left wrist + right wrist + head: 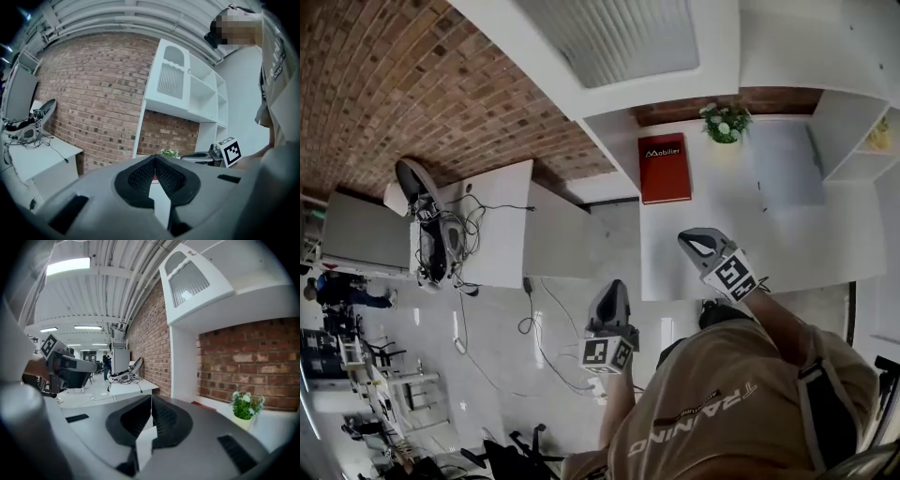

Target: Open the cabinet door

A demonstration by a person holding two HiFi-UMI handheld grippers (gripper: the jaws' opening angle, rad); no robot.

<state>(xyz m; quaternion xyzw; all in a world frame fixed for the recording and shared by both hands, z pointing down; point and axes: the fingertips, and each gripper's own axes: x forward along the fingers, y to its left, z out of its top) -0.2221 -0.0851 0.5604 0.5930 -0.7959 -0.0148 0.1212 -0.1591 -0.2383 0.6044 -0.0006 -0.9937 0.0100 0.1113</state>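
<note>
The white upper cabinet door with its ribbed pane is closed, at the top of the head view. It also shows in the left gripper view and the right gripper view. My left gripper hovers over the floor, short of the counter, jaws shut and empty. My right gripper hangs over the white counter, well below the door. Its jaws are shut on nothing. Neither gripper touches the cabinet.
A red book and a small potted plant sit on the counter under the cabinet. Open white shelves stand to the right. A desk with cables and gear is at the left by the brick wall.
</note>
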